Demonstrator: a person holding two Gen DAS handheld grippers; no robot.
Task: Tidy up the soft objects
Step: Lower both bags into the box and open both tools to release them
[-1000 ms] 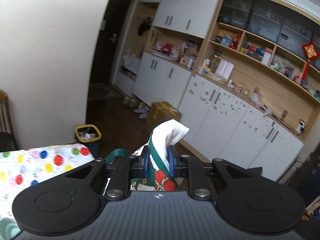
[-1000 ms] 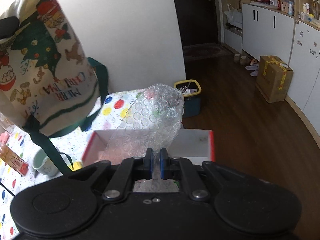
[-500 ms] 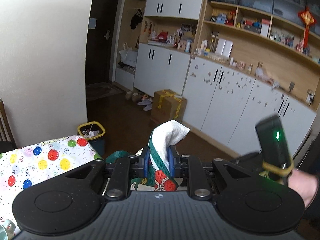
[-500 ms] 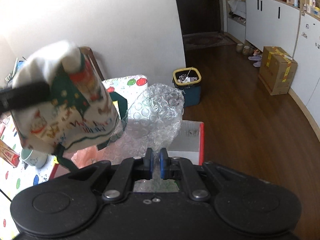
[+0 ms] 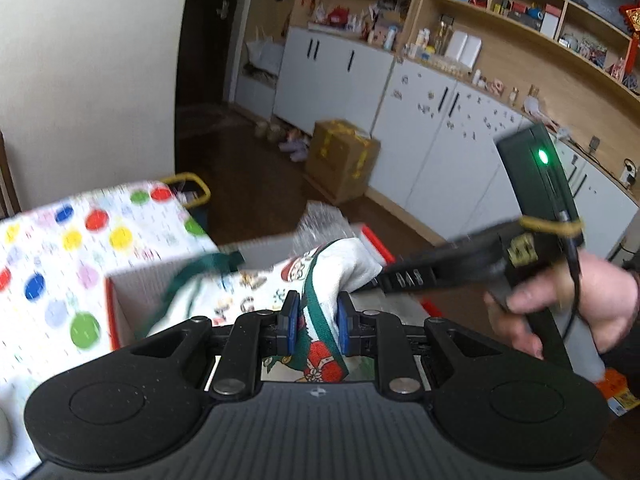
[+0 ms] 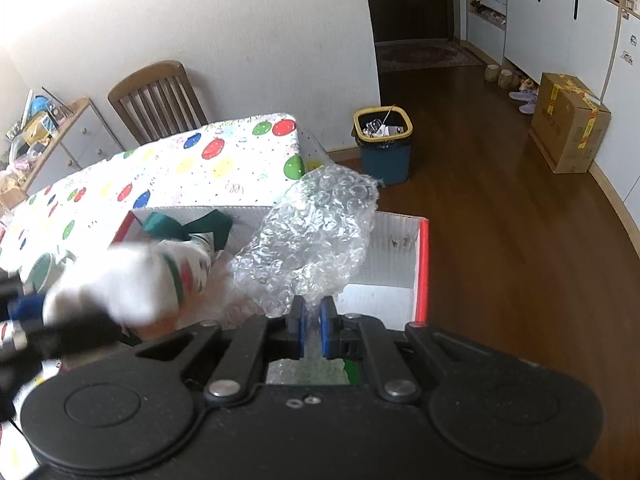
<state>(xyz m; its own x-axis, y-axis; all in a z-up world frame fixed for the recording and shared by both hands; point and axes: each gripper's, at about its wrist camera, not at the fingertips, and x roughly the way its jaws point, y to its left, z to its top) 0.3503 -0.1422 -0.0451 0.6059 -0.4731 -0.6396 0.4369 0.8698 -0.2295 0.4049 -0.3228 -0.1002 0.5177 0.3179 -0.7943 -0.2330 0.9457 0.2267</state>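
Lowered since earlier: cloth Christmas bag (image 5: pixel 320 276), pinched by left gripper (image 5: pixel 314 322), now inside white corrugated box (image 6: pixel 394 240). Only right view shows crinkly bubble wrap (image 6: pixel 312 236) clamped by right gripper (image 6: pixel 312 326) over box.

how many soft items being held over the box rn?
2. The white Christmas-print cloth bag is clamped in the left tool; the clear bubble wrap in the right tool. Both are over the red-edged white box; its floor is partly hidden.

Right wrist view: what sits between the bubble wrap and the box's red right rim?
Nothing sits there. In the right wrist view, only the box's bare white ribbed wall and floor show between the bubble wrap, pinched in the right gripper, and that rim.
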